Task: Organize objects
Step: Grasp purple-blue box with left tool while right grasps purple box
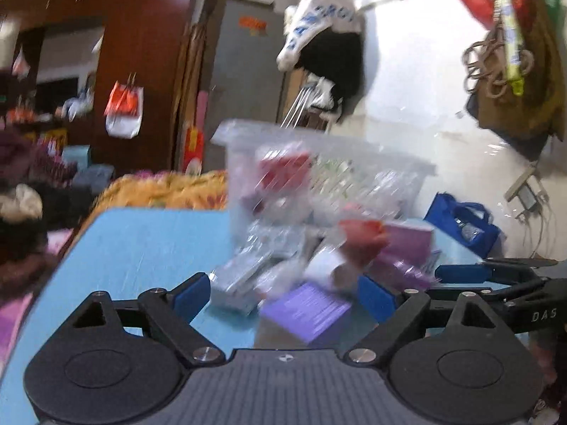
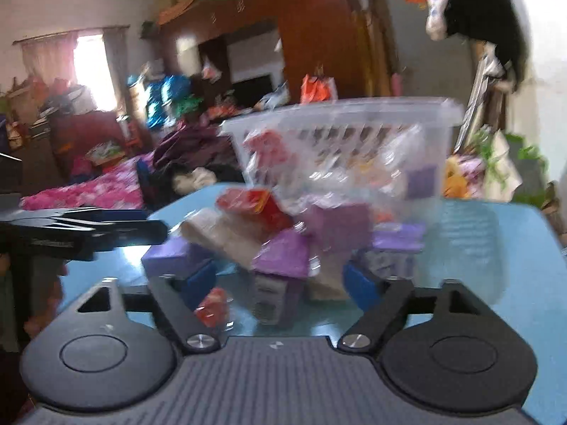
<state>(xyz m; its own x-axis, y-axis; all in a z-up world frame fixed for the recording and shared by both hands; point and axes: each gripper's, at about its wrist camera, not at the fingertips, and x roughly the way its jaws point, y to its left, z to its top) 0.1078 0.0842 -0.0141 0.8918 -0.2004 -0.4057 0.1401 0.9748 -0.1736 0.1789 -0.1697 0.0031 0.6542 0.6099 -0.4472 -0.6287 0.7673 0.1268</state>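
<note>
A clear plastic basket [image 1: 354,163] [image 2: 354,117] stands at the back of the blue table [image 1: 141,241] [image 2: 524,248] with packets inside. In front of it lies a blurred pile of purple boxes [image 1: 304,310] [image 2: 283,258], a red packet [image 2: 255,202] and clear wrapped items. My left gripper [image 1: 283,292] is open and empty just short of the pile. My right gripper [image 2: 280,281] is open, its fingers on either side of a purple box without closing on it. The right gripper also shows in the left wrist view [image 1: 496,276], and the left gripper shows in the right wrist view [image 2: 106,226].
A bed with floral covers [image 1: 166,187] [image 2: 99,187] lies beyond the table. A blue bag [image 1: 464,223] sits by the white wall. Bags hang on the wall [image 1: 514,71]. A dark wooden wardrobe [image 2: 301,35] stands behind.
</note>
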